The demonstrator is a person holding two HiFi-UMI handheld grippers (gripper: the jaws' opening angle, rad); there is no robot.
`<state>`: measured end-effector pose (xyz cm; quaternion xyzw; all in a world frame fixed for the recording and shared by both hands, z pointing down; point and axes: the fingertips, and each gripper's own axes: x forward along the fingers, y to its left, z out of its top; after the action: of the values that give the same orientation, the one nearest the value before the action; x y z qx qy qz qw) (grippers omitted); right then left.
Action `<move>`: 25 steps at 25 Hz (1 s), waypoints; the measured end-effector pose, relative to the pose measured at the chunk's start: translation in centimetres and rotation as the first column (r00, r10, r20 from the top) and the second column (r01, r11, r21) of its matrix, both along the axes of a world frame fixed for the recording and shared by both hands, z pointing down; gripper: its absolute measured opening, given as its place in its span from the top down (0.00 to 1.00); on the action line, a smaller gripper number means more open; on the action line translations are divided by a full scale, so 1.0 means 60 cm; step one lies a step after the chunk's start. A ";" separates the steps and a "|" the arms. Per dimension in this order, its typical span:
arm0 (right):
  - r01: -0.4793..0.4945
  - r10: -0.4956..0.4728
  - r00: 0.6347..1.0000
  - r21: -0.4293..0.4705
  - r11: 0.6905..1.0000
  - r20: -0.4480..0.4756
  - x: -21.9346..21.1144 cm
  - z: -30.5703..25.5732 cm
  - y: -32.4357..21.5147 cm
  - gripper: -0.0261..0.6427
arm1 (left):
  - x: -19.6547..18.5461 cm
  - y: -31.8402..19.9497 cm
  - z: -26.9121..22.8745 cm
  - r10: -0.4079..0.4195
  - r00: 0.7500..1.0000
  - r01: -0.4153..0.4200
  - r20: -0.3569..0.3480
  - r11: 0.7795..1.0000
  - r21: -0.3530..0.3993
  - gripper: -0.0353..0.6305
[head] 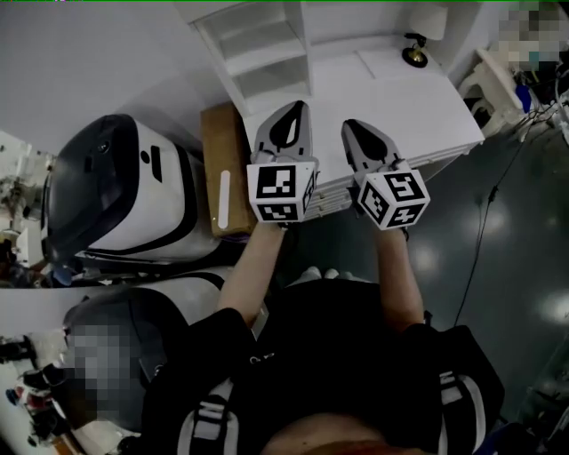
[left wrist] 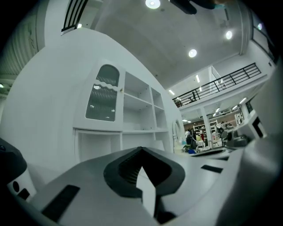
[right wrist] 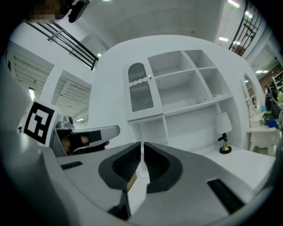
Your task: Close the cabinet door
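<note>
Left gripper (head: 296, 108) and right gripper (head: 353, 126), side by side over the white desk top (head: 391, 98), both with jaws pressed together on nothing. Ahead stands the white wooden shelf cabinet (right wrist: 185, 88). Its arched, glass-paned white cabinet door (right wrist: 140, 88), upper left, apparently sits flush in its frame.

Under me the floor (head: 507, 267) is dark and shiny. A white desk (head: 391, 98) holds a small lamp (head: 413, 55). The wall (head: 89, 62) is white. Round lights (left wrist: 152, 3) glow on the ceiling, near a black railing (left wrist: 221, 81).
</note>
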<state>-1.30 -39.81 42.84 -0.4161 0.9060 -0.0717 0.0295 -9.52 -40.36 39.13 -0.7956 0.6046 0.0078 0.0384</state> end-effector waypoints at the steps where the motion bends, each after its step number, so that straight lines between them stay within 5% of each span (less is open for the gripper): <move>1: 0.001 -0.001 1.000 0.003 1.000 -0.002 -0.003 0.002 0.001 0.90 | 0.001 0.010 0.006 -0.012 1.000 0.012 0.009 1.000 0.003 0.93; 10: 0.048 -0.048 0.998 0.004 0.999 -0.030 -0.045 0.027 0.017 0.90 | -0.025 0.072 0.085 -0.166 0.985 0.164 -0.049 0.985 -0.050 0.93; 25: 0.168 -0.155 0.980 0.104 0.980 -0.122 -0.101 0.018 0.050 0.90 | -0.040 0.100 0.099 -0.193 0.979 0.189 -0.067 0.980 -0.061 0.93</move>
<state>-7.37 -36.80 43.91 -0.3423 0.9396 0.0016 -0.0040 -11.94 -34.36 45.09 -0.7338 0.6791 0.0165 -0.0044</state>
